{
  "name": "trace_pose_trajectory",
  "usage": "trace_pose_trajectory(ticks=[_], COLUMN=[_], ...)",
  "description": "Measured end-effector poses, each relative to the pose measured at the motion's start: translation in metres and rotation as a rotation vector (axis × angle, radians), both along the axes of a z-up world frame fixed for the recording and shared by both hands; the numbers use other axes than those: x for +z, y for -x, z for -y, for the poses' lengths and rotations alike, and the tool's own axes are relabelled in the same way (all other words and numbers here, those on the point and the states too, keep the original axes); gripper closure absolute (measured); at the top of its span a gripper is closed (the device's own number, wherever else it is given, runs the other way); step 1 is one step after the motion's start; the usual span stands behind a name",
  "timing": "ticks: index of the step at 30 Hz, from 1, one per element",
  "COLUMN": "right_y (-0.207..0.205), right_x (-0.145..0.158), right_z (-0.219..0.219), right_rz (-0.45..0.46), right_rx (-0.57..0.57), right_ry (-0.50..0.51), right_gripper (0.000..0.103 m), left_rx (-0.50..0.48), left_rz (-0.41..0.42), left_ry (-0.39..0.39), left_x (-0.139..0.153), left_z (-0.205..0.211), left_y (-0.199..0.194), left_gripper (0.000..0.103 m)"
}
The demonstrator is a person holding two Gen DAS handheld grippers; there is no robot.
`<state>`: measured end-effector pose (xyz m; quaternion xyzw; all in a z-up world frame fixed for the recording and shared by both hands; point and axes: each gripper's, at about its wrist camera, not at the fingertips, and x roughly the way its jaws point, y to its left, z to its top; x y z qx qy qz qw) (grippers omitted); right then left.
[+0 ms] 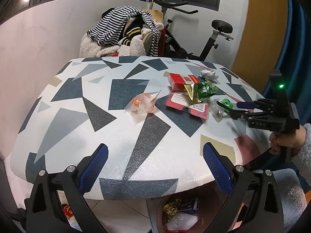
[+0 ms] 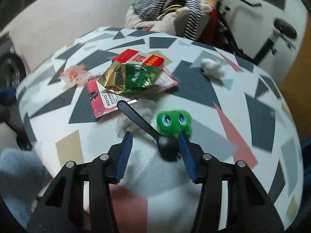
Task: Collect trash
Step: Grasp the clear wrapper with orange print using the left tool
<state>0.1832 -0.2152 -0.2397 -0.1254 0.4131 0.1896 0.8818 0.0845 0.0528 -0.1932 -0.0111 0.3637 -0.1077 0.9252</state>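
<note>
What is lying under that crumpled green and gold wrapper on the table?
The green and gold wrapper rests on a pink XOYO card and overlaps a red box. It hides the middle of the card.

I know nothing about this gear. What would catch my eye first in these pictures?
Probably the table with its bold grey and white shapes, and the litter toward its far right: a green and gold wrapper lying on a red card. Next, a bright green toy with cartoon eyes, just beyond the right tool.
</note>
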Motion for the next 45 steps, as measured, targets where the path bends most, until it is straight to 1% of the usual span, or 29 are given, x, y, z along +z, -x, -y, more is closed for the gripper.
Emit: trace_pose_trajectory(ticks=[1,3,5,6,7,9,11,13,16,19,23,25,27,31,34,36,39,41,42,43,45], right_y=[-0.002,-0.009,-0.010,-0.010,-0.010,-0.006,-0.002,0.002,0.003,0.006,0.011,0.013,0.016,0.019,0.021,0.022,0.022,0.022,0.022,0.022,0.022], right_x=[-0.002,-0.009,-0.012,-0.011,-0.010,-0.001,0.007,0.017,0.025,0.032,0.035,0.036,0.035,0.035,0.038,0.040,0.040,0.040,0.039,0.039,0.038], right_z=[-0.004,-0.015,-0.019,-0.021,-0.020,-0.016,-0.011,-0.003,0.007,0.019,0.028,0.031,0.034,0.041,0.048,0.051,0.054,0.054,0.055,0.055,0.055], right_rz=[0.001,-0.006,-0.005,-0.002,0.003,0.016,0.029,0.034,0.029,0.027,0.033,0.034,0.033,0.038,0.050,0.054,0.056,0.055,0.054,0.052,0.050], right_rx=[0.014,0.051,0.069,0.077,0.080,0.086,0.080,0.059,0.026,-0.034,-0.072,-0.083,-0.089,-0.109,-0.128,-0.133,-0.135,-0.135,-0.135,-0.136,-0.135], right_ry=[0.018,0.086,0.116,0.127,0.126,0.082,0.040,-0.023,-0.093,-0.164,-0.203,-0.212,-0.216,-0.226,-0.244,-0.257,-0.261,-0.260,-0.260,-0.260,-0.260], right_gripper=[0.056,0.061,0.068,0.083,0.088,0.096,0.096,0.096,0.096,0.096,0.096,0.096,0.096,0.096,0.096,0.096,0.096,0.096,0.096,0.096,0.096], left_rx=[0.002,0.006,0.008,0.007,0.007,0.003,0.000,-0.005,-0.016,-0.034,-0.026,-0.004,0.032,0.090,0.105,0.096,0.059,0.027,0.019,0.013,0.001], left_rz=[0.000,0.001,0.001,0.000,0.000,-0.002,-0.004,-0.009,-0.008,-0.008,-0.029,-0.067,-0.098,-0.154,-0.184,-0.190,-0.193,-0.194,-0.195,-0.198,-0.216], left_ry=[0.004,0.009,0.013,0.015,0.016,0.020,0.022,0.027,0.033,0.034,0.050,0.081,0.120,0.207,0.235,0.214,0.114,0.023,0.002,-0.021,-0.043], left_x=[0.000,0.000,0.000,0.000,0.000,-0.001,-0.001,-0.002,-0.001,0.001,-0.001,-0.005,-0.010,-0.019,-0.025,-0.029,-0.035,-0.041,-0.044,-0.046,-0.049], left_z=[-0.001,-0.002,-0.003,-0.004,-0.004,-0.005,-0.005,-0.004,-0.001,0.004,0.003,-0.002,-0.009,-0.021,-0.020,-0.015,-0.001,0.009,0.011,0.012,0.013], left_y=[-0.001,-0.002,-0.003,-0.003,-0.004,-0.005,-0.008,-0.011,-0.015,-0.026,-0.053,-0.076,-0.097,-0.131,-0.147,-0.154,-0.160,-0.163,-0.163,-0.164,-0.163], left_gripper=[0.007,0.007,0.007,0.007,0.007,0.007,0.007,0.007,0.008,0.008,0.011,0.018,0.021,0.023,0.023,0.023,0.023,0.023,0.024,0.036,0.056])
